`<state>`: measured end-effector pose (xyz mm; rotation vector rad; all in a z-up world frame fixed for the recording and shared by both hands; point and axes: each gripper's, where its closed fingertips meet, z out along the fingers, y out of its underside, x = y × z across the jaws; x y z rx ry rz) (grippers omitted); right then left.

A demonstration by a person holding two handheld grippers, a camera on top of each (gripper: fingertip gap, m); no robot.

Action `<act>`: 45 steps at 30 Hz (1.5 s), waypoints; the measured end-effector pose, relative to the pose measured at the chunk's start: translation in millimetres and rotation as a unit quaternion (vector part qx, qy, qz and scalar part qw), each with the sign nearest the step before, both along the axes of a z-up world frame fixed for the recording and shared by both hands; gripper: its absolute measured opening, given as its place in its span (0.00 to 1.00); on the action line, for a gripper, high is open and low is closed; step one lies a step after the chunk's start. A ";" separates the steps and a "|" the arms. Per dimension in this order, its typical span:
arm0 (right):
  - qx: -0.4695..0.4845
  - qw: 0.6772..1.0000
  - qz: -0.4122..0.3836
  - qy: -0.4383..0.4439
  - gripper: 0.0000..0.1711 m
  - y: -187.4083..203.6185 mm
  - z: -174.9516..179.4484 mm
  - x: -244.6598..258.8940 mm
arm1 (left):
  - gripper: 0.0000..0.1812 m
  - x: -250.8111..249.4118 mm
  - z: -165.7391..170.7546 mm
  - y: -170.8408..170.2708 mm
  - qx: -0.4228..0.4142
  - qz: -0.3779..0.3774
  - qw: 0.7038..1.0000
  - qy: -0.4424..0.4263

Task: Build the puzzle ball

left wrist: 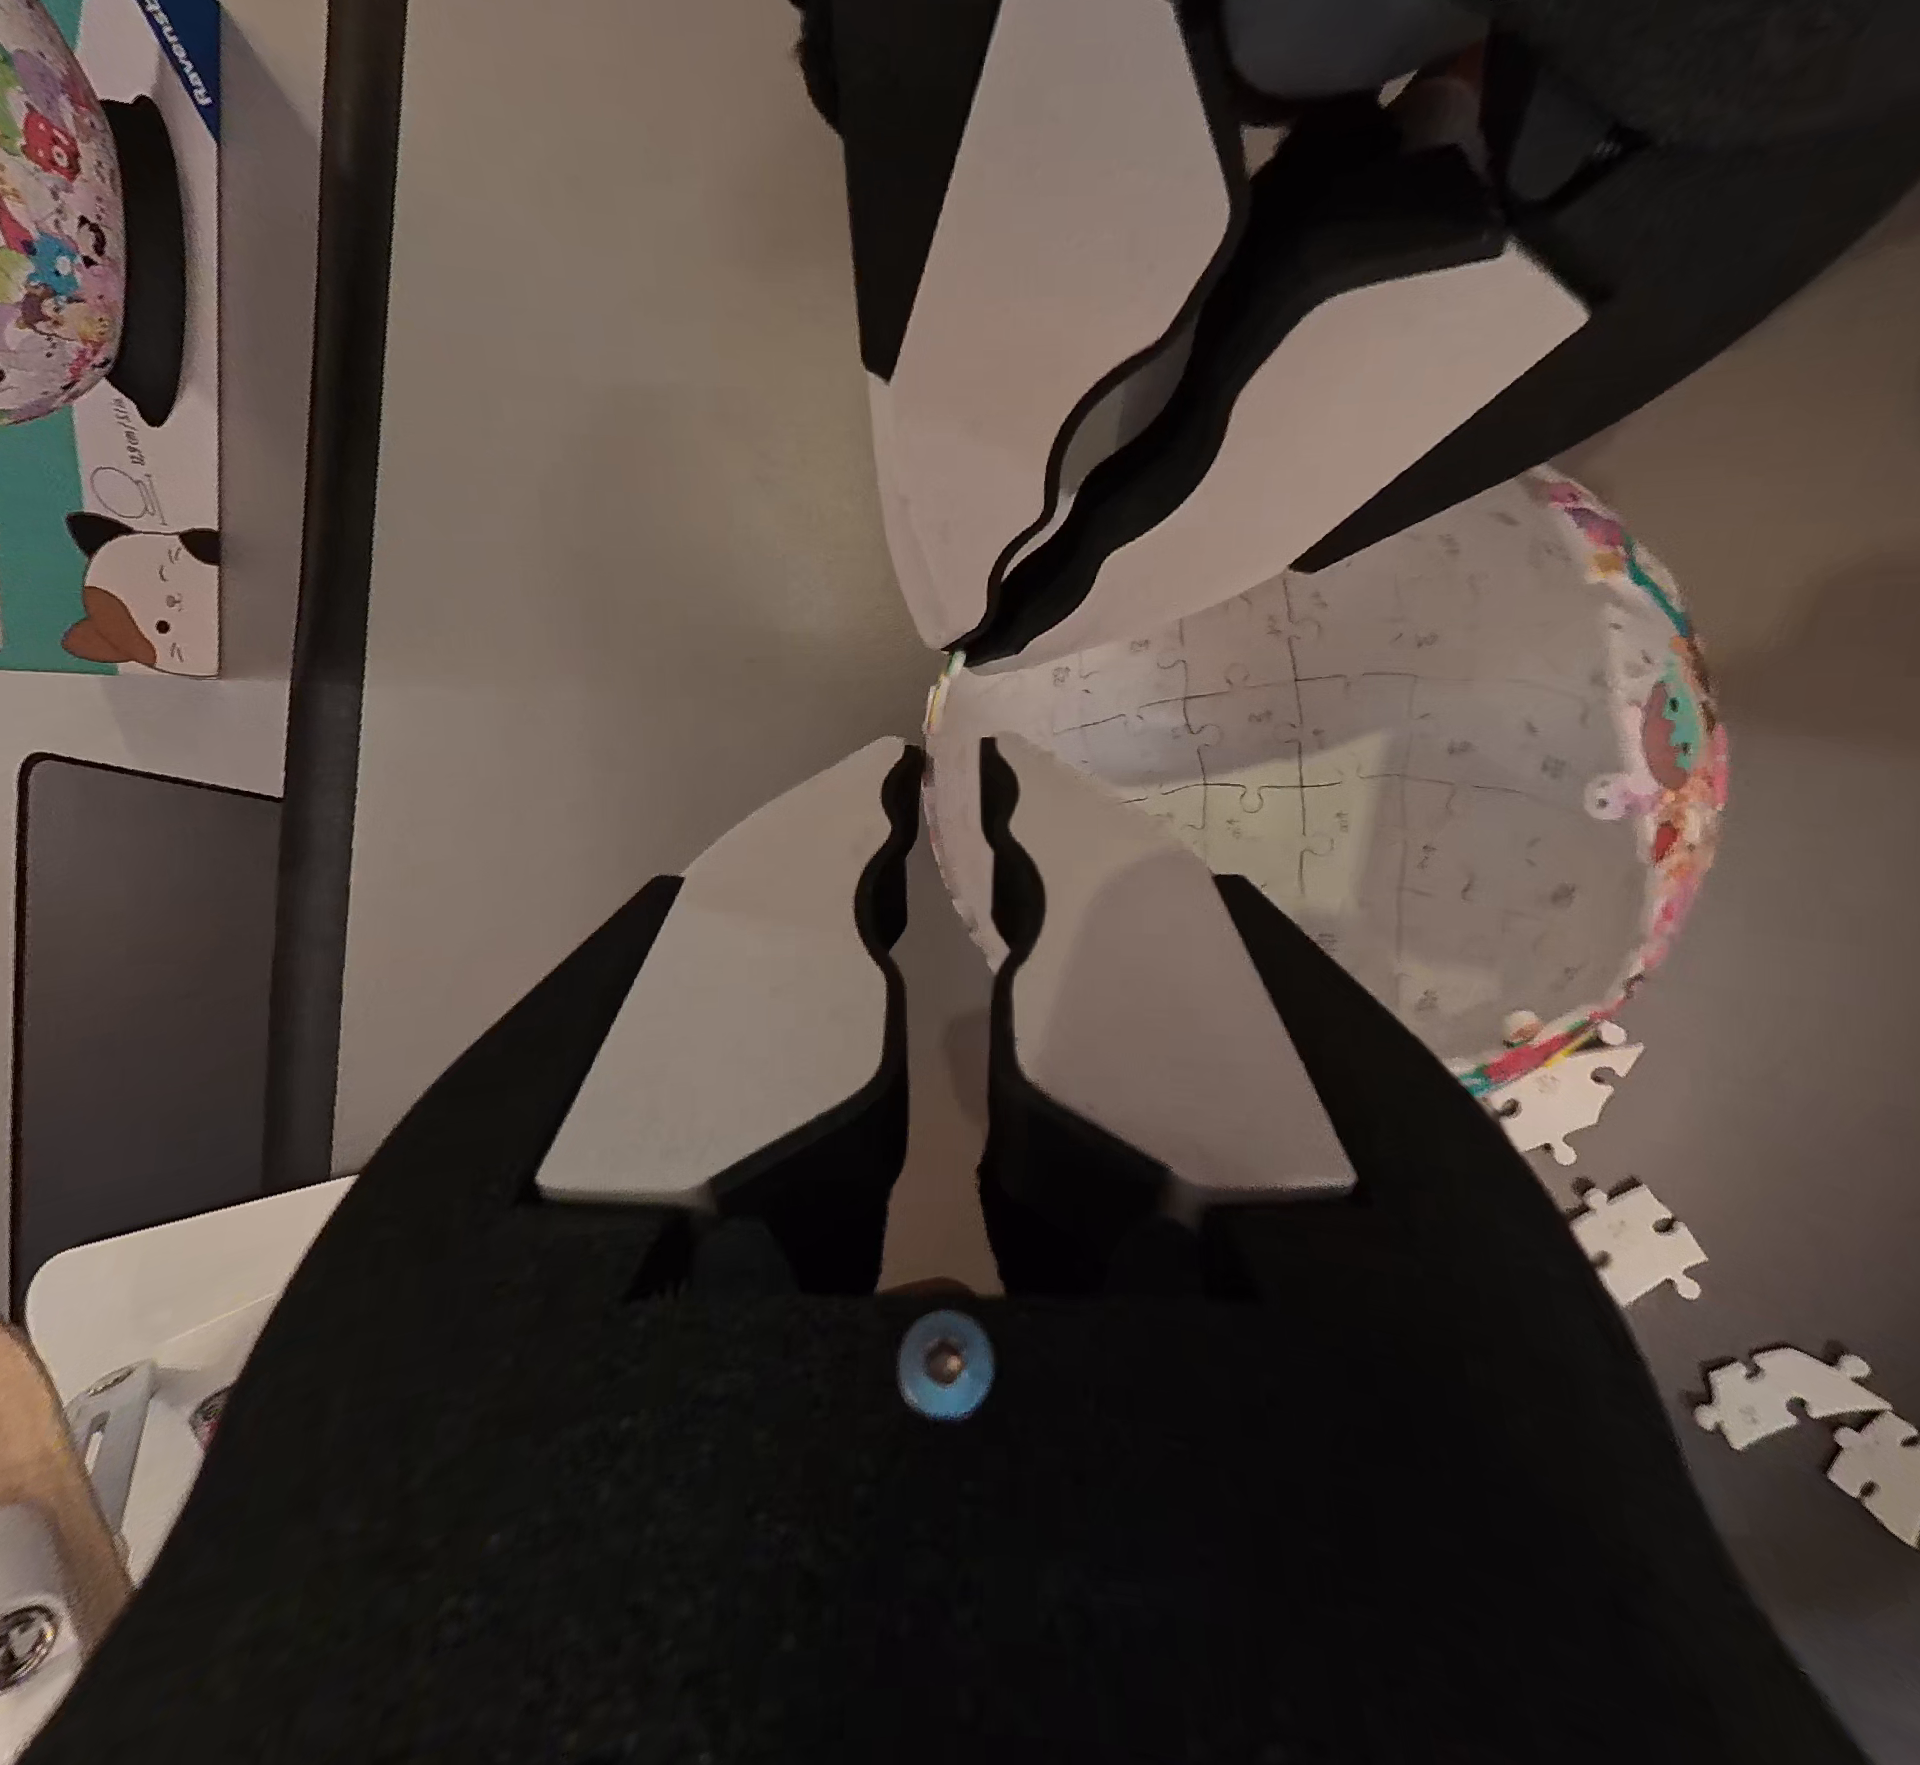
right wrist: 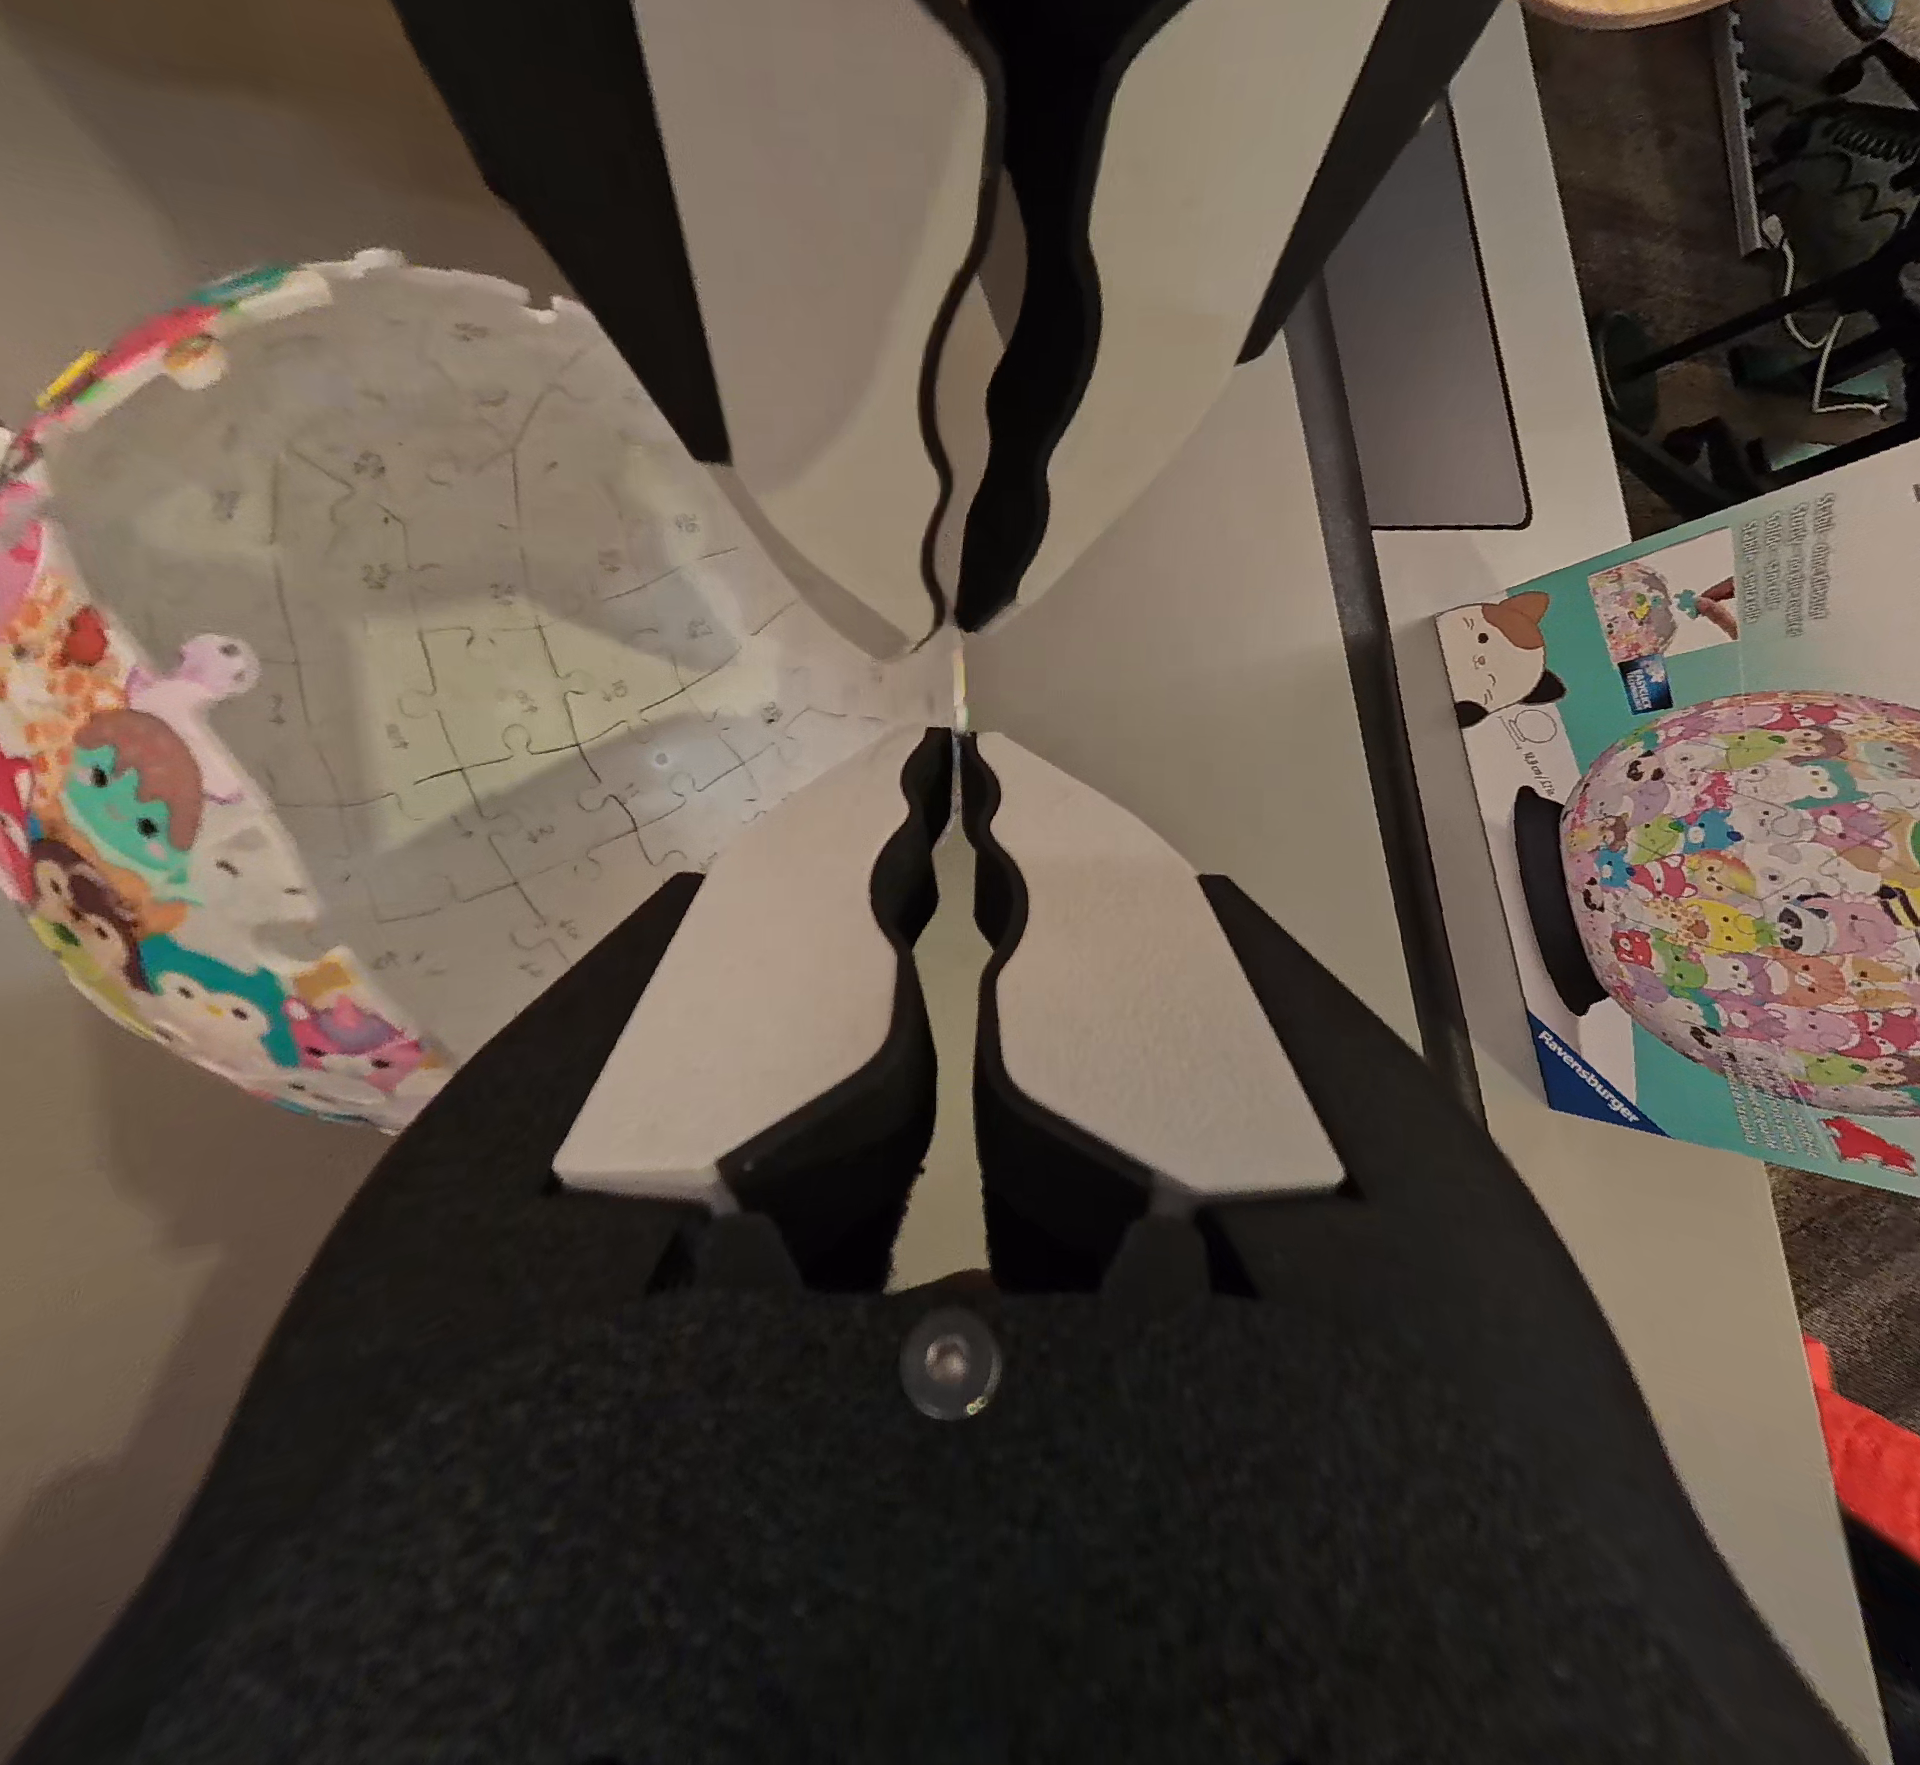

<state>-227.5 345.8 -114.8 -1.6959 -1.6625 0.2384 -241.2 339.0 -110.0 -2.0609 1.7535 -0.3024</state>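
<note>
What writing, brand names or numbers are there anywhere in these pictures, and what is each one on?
I do not copy writing out, so here is only where it stands.
Puzzle box: white brand lettering on a dark blue band, and small print lines near one edge.
Puzzle ball: small numbers on the white inner backs of its pieces.
Loose pieces: faint marks, too small to read.
</note>
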 end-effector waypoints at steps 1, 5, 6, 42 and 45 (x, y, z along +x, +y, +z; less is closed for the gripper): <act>0.001 1.000 -0.001 0.000 0.01 0.7 0.0 0.3 | 0.07 0.6 0.1 -0.5 -0.002 0.000 1.000 0.000; 0.005 1.000 -0.001 0.001 0.01 1.8 0.0 1.3 | 0.08 0.9 -4.6 1.7 -0.004 0.007 1.000 0.017; 0.006 1.000 0.001 0.002 0.01 1.8 0.1 1.3 | 0.08 1.8 -5.6 2.0 -0.006 0.007 1.000 0.018; 0.077 0.997 -0.011 0.010 0.01 13.4 2.6 2.2 | 0.04 -13.3 -36.9 50.9 -0.076 0.055 0.995 0.017; 0.090 0.996 -0.014 0.006 0.01 15.4 2.8 2.6 | 0.03 -0.3 -43.6 49.3 -0.117 0.040 0.992 -0.010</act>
